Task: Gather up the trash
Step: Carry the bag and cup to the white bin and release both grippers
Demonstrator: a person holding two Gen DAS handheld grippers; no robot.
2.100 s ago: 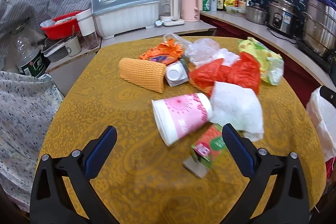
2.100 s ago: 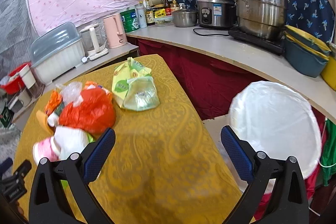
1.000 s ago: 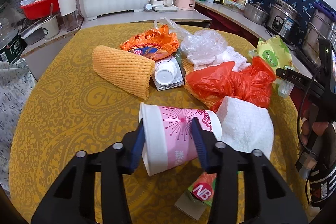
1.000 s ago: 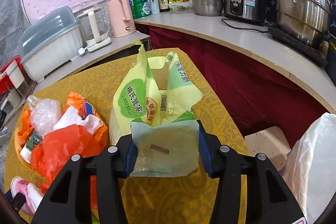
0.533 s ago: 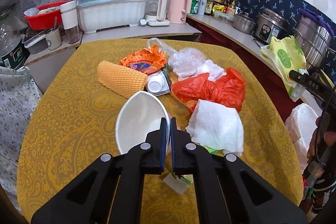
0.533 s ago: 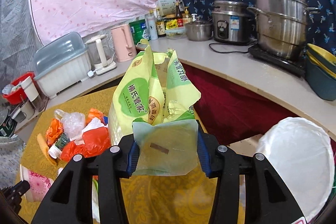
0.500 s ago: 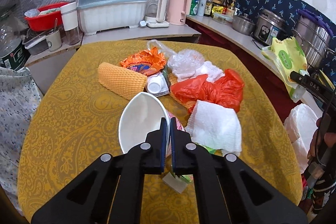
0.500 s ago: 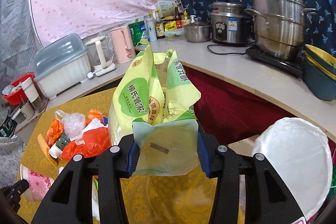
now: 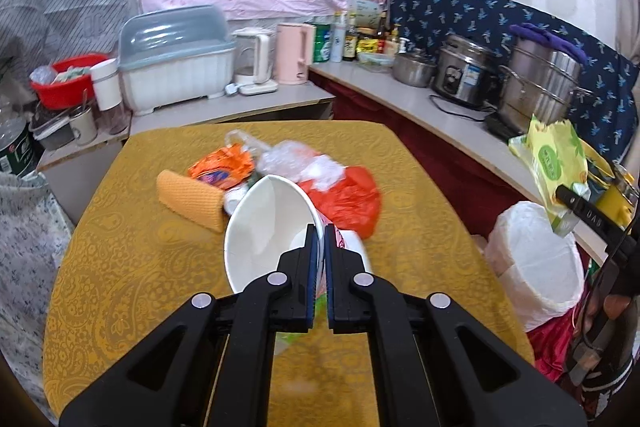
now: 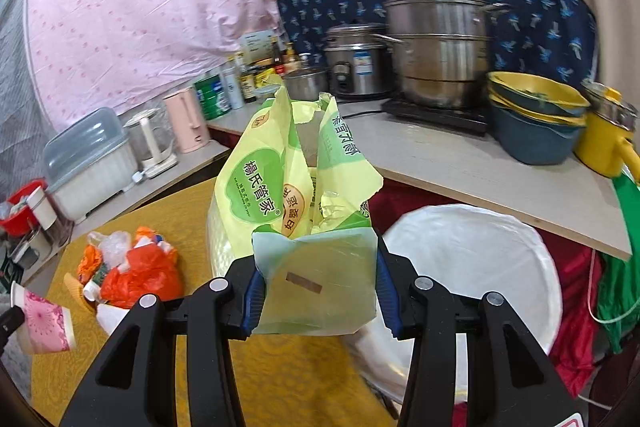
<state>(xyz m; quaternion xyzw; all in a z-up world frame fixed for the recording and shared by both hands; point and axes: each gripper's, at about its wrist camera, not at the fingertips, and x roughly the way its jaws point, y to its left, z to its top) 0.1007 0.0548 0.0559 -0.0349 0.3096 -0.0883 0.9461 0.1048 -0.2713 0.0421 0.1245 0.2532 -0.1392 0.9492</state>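
My left gripper is shut on the rim of a pink paper cup, held above the yellow table; the cup also shows in the right wrist view. My right gripper is shut on a yellow-green plastic bag, held up beside the white-lined bin. That bag and bin show at the right of the left wrist view. Remaining trash lies on the table: an orange plastic bag, an orange wrapper, clear plastic and a ribbed orange piece.
A counter runs behind and right of the table, carrying steel pots, a rice cooker, bottles and a pink kettle. A dish rack and red basin stand at back left. Blue bowls sit on the counter.
The left gripper shut on the cup's rim and lifted it off the table. The right gripper shut on the yellow-green bag and carried it up toward the bin.
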